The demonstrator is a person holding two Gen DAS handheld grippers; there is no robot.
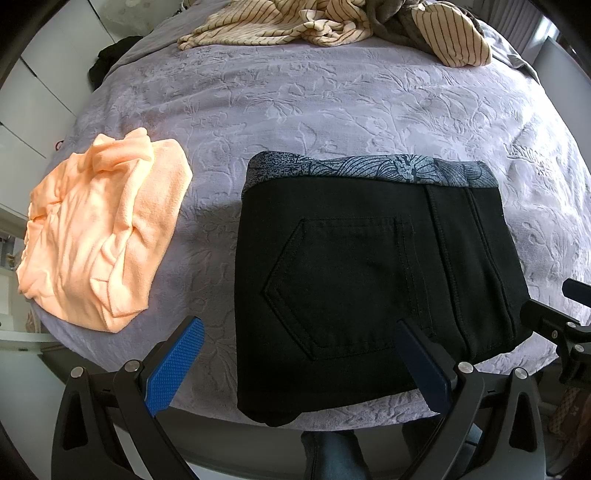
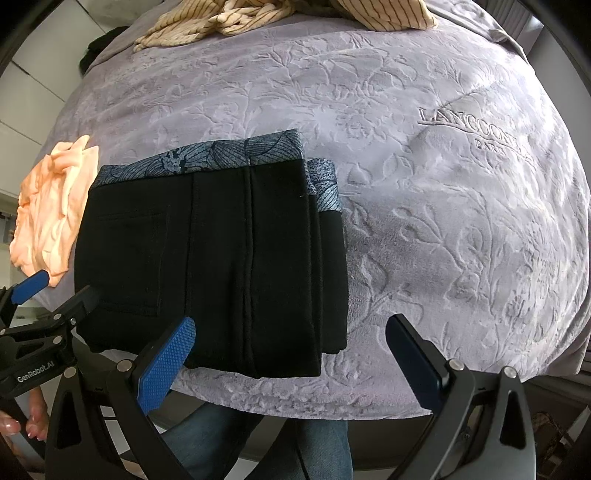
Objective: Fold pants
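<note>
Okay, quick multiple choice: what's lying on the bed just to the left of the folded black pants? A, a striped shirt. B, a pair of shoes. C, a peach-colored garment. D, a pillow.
C: a peach-colored garment lies on the bed left of the folded black pants; the striped clothes sit at the far end.

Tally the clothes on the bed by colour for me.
Black pants, folded: 1
Peach garment, folded: 1
Cream striped garments, heaped at the far edge, number unclear: 1 pile
Total: 2 folded pieces plus 1 pile.
</note>
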